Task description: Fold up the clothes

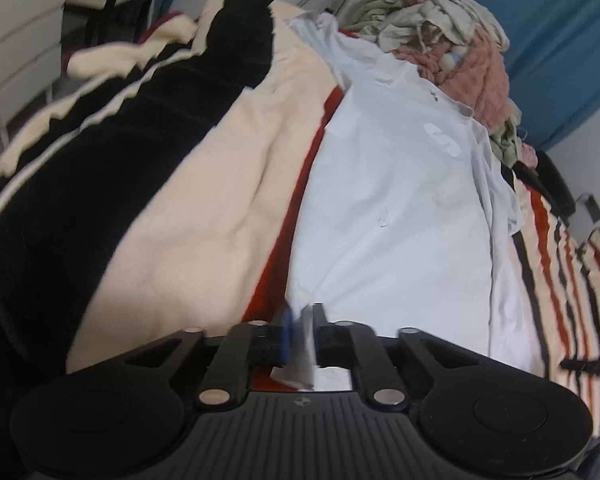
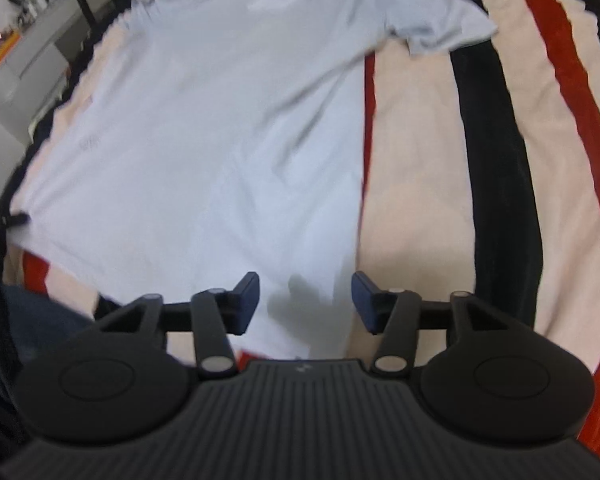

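Left wrist view: left tool (image 1: pixel 300 322) clenched on hem of shirt (image 1: pixel 388 184), pinning one corner | shirt spread flat on bed (image 1: pixel 204 216) near its front edge | right tool (image 2: pixel 305 300) released over other hem corner, placed to grasp.

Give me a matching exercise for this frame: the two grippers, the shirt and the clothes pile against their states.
Column 1:
1. left gripper
2. right gripper
3. white shirt
4. clothes pile

Column 2:
a. spread flat on the striped blanket
b. fingers apart over the hem
c. heaped, unfolded
d. shut on the shirt's edge

Pairs: 1-d, 2-b, 3-a, 4-c
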Available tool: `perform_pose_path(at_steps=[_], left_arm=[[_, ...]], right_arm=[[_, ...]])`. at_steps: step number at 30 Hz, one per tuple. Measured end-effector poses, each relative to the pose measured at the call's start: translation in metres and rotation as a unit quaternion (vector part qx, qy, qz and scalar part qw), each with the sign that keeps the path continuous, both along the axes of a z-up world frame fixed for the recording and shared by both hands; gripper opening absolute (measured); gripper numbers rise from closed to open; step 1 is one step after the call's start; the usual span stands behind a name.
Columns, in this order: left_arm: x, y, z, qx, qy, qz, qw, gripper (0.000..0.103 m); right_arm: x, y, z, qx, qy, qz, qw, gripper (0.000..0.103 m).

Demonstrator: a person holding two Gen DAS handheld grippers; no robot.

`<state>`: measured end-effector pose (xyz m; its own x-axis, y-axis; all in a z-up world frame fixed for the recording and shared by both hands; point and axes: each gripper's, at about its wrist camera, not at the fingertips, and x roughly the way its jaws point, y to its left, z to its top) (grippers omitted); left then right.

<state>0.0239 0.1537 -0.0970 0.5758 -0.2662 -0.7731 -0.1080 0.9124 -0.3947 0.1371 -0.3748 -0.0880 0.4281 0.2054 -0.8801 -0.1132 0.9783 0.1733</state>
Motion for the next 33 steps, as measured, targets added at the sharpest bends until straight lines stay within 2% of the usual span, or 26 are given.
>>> perform_pose_path(at_steps=[1, 3, 5, 6, 10, 14, 16, 17, 20, 22, 24, 25, 26, 27, 29, 33], left_arm=[[-0.001, -0.002, 0.004, 0.012, -0.007, -0.003, 0.9999, 0.039], [-0.003, -0.008, 0.013, 0.037, -0.024, -0.006, 0.9990, 0.068], [-0.005, -0.013, 0.022, 0.062, -0.046, -0.006, 0.9970, 0.084], [-0.006, -0.016, 0.028, 0.070, -0.059, -0.007, 0.9958, 0.087], [-0.001, -0.035, 0.046, 0.086, -0.096, -0.011, 0.9915, 0.093], [0.014, -0.071, 0.062, 0.104, -0.127, -0.030, 0.9860, 0.099], [0.024, -0.088, 0.068, 0.108, -0.151, -0.034, 0.9820, 0.102], [0.029, -0.096, 0.069, 0.110, -0.163, -0.033, 0.9799, 0.103], [0.048, -0.122, 0.067, 0.120, -0.195, -0.028, 0.9730, 0.103], [0.062, -0.139, 0.057, 0.123, -0.204, -0.046, 0.9702, 0.103], [0.071, -0.147, 0.042, 0.136, -0.205, -0.069, 0.9667, 0.103], [0.075, -0.150, 0.034, 0.144, -0.205, -0.078, 0.9650, 0.103], [0.077, -0.150, 0.026, 0.151, -0.203, -0.080, 0.9642, 0.103], [0.078, -0.149, 0.018, 0.154, -0.197, -0.079, 0.9651, 0.103], [0.082, -0.141, 0.003, 0.147, -0.181, -0.072, 0.9697, 0.103], [0.093, -0.124, -0.014, 0.126, -0.148, -0.037, 0.9802, 0.103]], right_arm=[[0.003, 0.001, 0.004, 0.010, -0.017, -0.012, 1.000, 0.053], [0.009, 0.002, 0.011, 0.032, -0.052, -0.035, 0.997, 0.053], [0.018, -0.001, 0.016, 0.066, -0.104, -0.072, 0.990, 0.053], [0.025, -0.002, 0.018, 0.083, -0.125, -0.099, 0.984, 0.053], [0.064, 0.000, 0.016, 0.134, -0.194, -0.200, 0.951, 0.054], [0.100, 0.008, 0.001, 0.125, -0.256, -0.267, 0.921, 0.055], [0.109, 0.010, -0.014, 0.131, -0.269, -0.277, 0.913, 0.055], [0.113, 0.011, -0.022, 0.132, -0.273, -0.280, 0.911, 0.055], [0.118, 0.015, -0.039, 0.101, -0.271, -0.278, 0.916, 0.055], [0.122, 0.016, -0.046, 0.074, -0.269, -0.277, 0.919, 0.055], [0.122, 0.015, -0.046, 0.069, -0.276, -0.270, 0.920, 0.055], [0.121, 0.014, -0.045, 0.068, -0.284, -0.268, 0.918, 0.064], [0.120, 0.013, -0.044, 0.063, -0.294, -0.270, 0.915, 0.081], [0.121, 0.012, -0.044, 0.060, -0.301, -0.273, 0.912, 0.087], [0.126, 0.008, -0.045, 0.071, -0.306, -0.276, 0.908, 0.086], [0.138, 0.002, -0.054, 0.099, -0.292, -0.280, 0.909, 0.085]])
